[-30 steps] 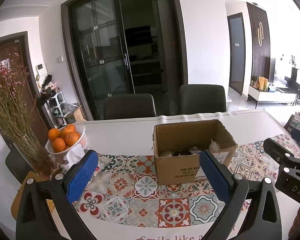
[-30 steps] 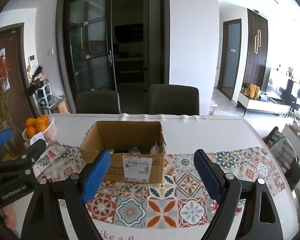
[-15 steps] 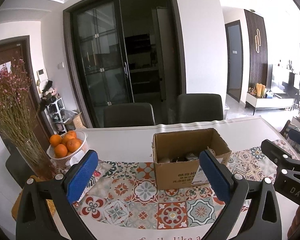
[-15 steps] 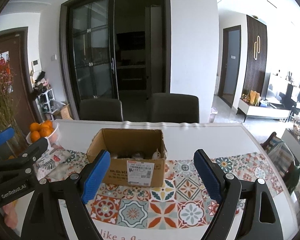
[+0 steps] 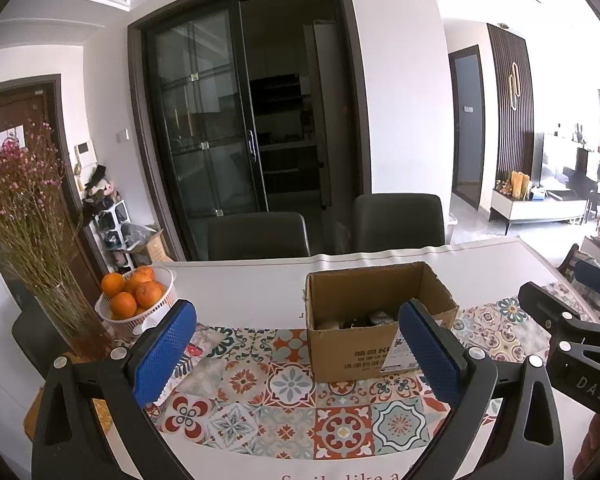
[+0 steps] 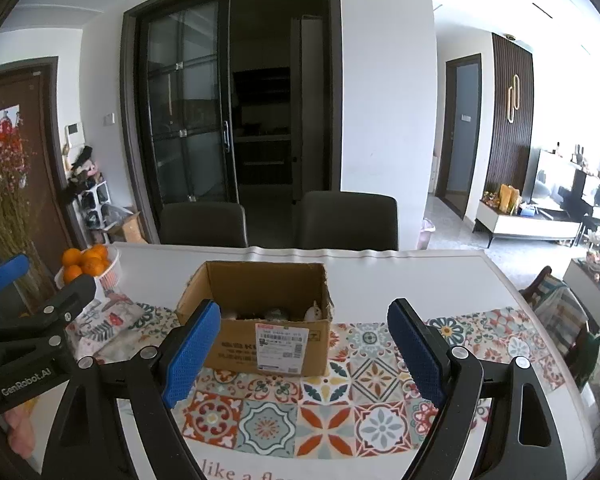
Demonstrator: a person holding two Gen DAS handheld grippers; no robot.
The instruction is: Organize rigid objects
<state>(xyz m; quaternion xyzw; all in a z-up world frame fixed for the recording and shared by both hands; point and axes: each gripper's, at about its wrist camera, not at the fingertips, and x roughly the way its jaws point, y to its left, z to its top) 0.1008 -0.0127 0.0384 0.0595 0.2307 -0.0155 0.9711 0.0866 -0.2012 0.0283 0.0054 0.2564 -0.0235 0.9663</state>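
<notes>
An open cardboard box [image 5: 352, 344] stands on the patterned table runner [image 5: 292, 384]; it also shows in the right wrist view [image 6: 236, 344]. Small objects [image 6: 276, 314] lie inside it, mostly hidden by its walls. My left gripper [image 5: 300, 354] is open and empty, held back from the box's front left. My right gripper [image 6: 304, 350] is open and empty, in front of the box. Each gripper shows at the edge of the other's view: the right one [image 5: 572, 332] and the left one [image 6: 40, 308].
A white basket of oranges [image 5: 134, 300] and a glass vase of dried flowers [image 5: 68, 312] stand at the table's left. Two dark chairs [image 5: 260, 236] stand behind the white table [image 5: 240, 292]. A folded printed cloth [image 6: 104, 320] lies left of the box.
Both grippers have pulled back and tilted up, so the box looks smaller and lower in both views. Both stay open and empty.
</notes>
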